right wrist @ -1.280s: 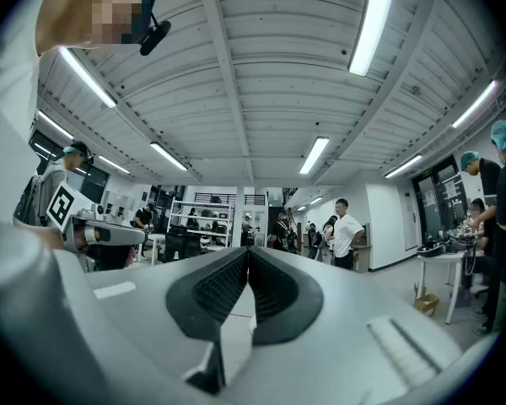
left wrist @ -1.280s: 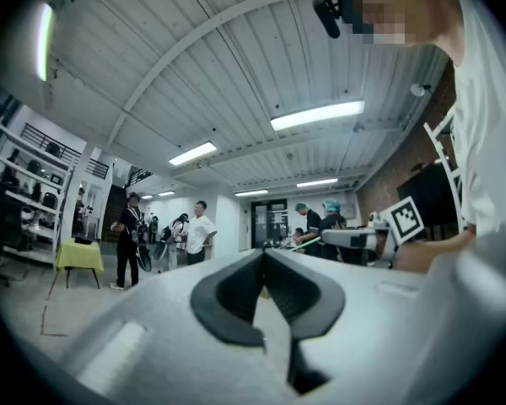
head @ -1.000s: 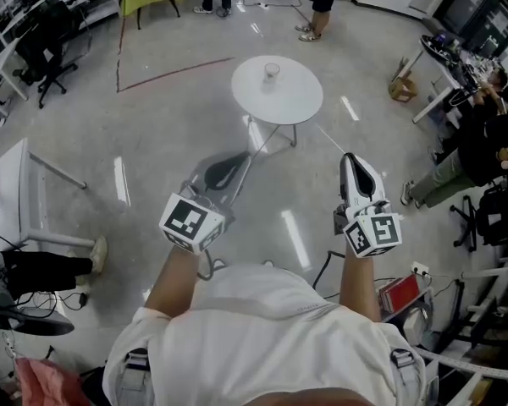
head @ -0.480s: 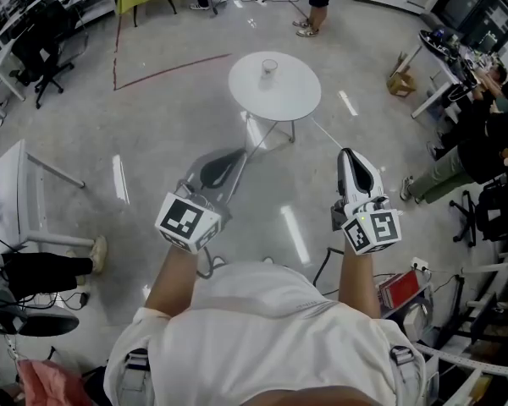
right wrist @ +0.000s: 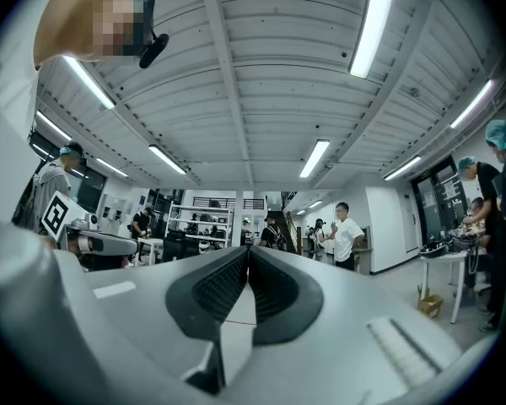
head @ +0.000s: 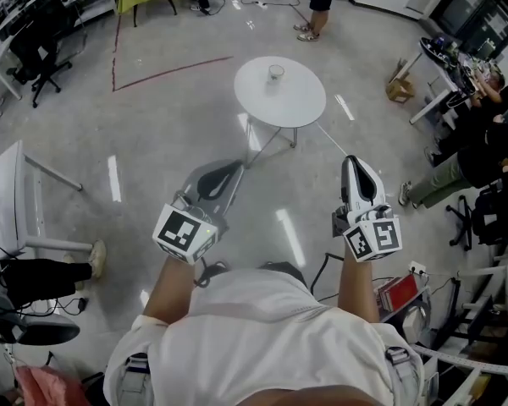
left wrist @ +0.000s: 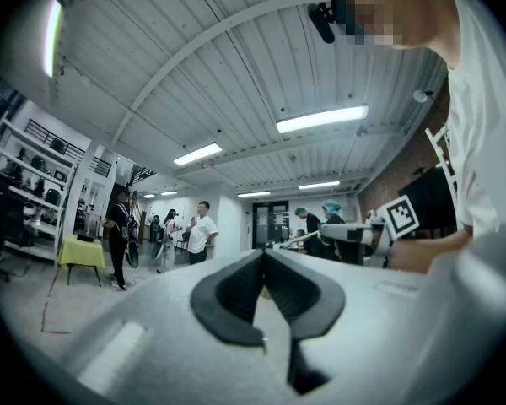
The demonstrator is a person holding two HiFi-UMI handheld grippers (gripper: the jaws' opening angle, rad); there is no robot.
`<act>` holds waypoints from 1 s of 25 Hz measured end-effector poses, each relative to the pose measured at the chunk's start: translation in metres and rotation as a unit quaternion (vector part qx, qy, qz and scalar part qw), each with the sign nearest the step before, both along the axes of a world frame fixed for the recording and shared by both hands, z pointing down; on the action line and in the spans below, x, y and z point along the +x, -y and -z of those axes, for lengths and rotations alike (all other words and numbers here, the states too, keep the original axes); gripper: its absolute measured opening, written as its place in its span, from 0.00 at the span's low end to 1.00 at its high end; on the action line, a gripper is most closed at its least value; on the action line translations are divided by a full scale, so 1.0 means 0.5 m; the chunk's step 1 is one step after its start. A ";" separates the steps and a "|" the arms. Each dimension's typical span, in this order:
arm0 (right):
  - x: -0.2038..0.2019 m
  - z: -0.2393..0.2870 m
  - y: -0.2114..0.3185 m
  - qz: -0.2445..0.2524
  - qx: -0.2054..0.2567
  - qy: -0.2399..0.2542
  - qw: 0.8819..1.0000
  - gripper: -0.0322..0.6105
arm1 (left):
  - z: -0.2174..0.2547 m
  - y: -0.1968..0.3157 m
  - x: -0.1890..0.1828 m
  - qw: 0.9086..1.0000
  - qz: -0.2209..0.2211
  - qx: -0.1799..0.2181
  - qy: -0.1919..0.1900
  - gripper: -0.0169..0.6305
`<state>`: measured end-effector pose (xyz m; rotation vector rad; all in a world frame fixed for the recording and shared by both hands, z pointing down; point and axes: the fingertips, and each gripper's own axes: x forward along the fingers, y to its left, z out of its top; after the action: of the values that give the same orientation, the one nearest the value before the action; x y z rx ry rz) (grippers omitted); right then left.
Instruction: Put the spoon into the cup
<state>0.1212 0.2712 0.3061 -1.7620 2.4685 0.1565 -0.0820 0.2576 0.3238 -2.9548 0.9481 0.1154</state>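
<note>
Moved since a second ago: my left gripper (head: 229, 169) has drawn a little back from the table (head: 300, 112), toward my chest. My right gripper (head: 354, 161) sits about where it was.

1. Cup (head: 276, 72): upright on the round white table, a little past its middle on the far side, well apart from both grippers. Only the head view shows it.

2. Spoon: too small to pick out in any view.

3. Left gripper: on the near left of the table, over the floor (head: 152, 142), tips aimed toward the table. Its own view shows my fingers clenched, pad tips touching, nothing between them.

4. Right gripper: on the near right of the table, roughly level with the left one. Its own view shows the same: fingers clenched, tips meeting, nothing held.

5. Views compared:
- The head view alone gives the table, the cup and both my forearms.
- Both gripper views tilt upward and give the ribbed ceiling (right wrist: 261, 74) with its strip lights, and people (left wrist: 202, 230) standing across the room.
- The left gripper view catches the right cube (left wrist: 402, 216).
- The right gripper view catches the left cube (right wrist: 54, 215).
</note>
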 end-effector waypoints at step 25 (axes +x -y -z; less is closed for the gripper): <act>0.204 0.009 0.501 0.034 0.014 0.002 0.999 0.07 | 0.015 0.478 0.217 1.000 0.027 0.009 0.005 0.03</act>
<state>0.2233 0.0207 0.3014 -1.6637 2.5069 0.1799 0.0266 0.0185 0.3162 -2.9088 1.0192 0.1068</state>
